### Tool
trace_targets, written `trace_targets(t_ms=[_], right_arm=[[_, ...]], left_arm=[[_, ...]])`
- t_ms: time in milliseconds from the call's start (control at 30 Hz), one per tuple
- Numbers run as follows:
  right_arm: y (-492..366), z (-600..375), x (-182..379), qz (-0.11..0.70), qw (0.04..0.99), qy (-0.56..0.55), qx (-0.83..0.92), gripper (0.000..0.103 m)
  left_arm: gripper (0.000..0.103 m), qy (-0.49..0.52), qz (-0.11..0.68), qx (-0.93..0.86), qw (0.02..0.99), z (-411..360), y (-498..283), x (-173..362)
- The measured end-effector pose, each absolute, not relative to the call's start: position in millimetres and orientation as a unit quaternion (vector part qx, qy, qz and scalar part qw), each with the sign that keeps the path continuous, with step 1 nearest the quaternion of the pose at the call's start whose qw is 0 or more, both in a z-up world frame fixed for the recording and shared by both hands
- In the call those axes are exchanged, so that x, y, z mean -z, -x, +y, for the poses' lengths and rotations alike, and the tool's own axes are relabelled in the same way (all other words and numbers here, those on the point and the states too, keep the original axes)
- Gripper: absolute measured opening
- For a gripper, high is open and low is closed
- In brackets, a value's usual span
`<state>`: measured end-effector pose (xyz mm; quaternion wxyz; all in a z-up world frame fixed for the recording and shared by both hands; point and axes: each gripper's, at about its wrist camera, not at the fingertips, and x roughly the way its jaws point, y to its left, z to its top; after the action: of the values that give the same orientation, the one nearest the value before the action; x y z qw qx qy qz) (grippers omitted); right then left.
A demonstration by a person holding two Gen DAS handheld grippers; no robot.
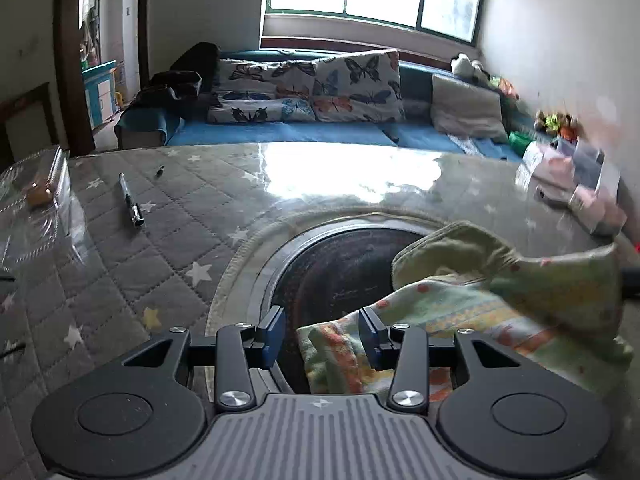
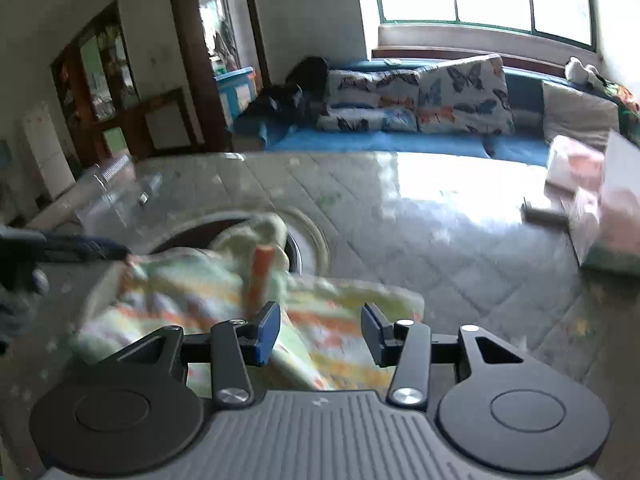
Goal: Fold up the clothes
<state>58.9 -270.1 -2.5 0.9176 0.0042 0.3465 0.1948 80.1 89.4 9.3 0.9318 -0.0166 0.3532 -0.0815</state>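
**Both grippers hovering open over a patterned garment on the table**

The left gripper [image 1: 322, 336] is sitting at the lower centre of the left wrist view with its jaws spread apart, gripping nothing. A pale green, yellow and orange patterned garment [image 1: 472, 312] is lying crumpled across the lower right of that frame, one edge of it lying in the gap between the blue fingertips [image 1: 274, 336], though the jaws are not closing on it. The cloth is draping partly over a round dark glass insert [image 1: 340, 272] set into the table [image 1: 168, 248], which is wearing a grey quilted cover with stars under clear plastic.

In the right wrist view the right gripper [image 2: 320, 334] is likewise showing its jaws spread wide, with the same garment [image 2: 224, 292] spreading beneath and ahead of them at lower centre; the picture is blurred here, so contact with the cloth appears unlikely but cannot be settled.

A pen [image 1: 130, 200] is lying at the upper left of the table, and a blue sofa with butterfly-print cushions [image 1: 312, 88] is standing beyond.
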Motion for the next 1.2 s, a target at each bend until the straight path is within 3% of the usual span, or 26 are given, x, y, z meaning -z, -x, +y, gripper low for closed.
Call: trace_targets(t_ms=[200,400,767,967,1167,1200], right_arm=[[-50.3,-294.1,4.7,0.313,0.937,-0.07,-0.14,0.045],[-41.1,-280.4,-8.8,0.274,0.949,-0.025,-0.157,0.045],[-73.3,-248.9,37.3,0.344,0.923,0.01,-0.172,0.04],[-78.2,-265.6,35.9,0.336,0.93,-0.022,-0.145,0.039],[-80.5,-260.0,42.4,0.352,0.923,-0.036,-0.153,0.006],[-77.1,-258.6,39.5,0.345,0.926,-0.033,-0.151,0.005]], left_arm=[[0.046,0.019,0.349,0.1,0.932,77.5,-57.7,-15.0],[0.046,0.024,0.358,0.126,0.925,56.0,-55.5,-9.6],[0.046,0.01,0.391,0.136,0.91,36.5,-62.8,16.6],[0.046,0.026,0.389,0.121,0.913,52.2,-64.0,15.8],[0.046,0.028,0.377,0.122,0.918,52.9,-69.5,8.2],[0.046,0.027,0.377,0.122,0.918,52.8,-70.5,7.3]])
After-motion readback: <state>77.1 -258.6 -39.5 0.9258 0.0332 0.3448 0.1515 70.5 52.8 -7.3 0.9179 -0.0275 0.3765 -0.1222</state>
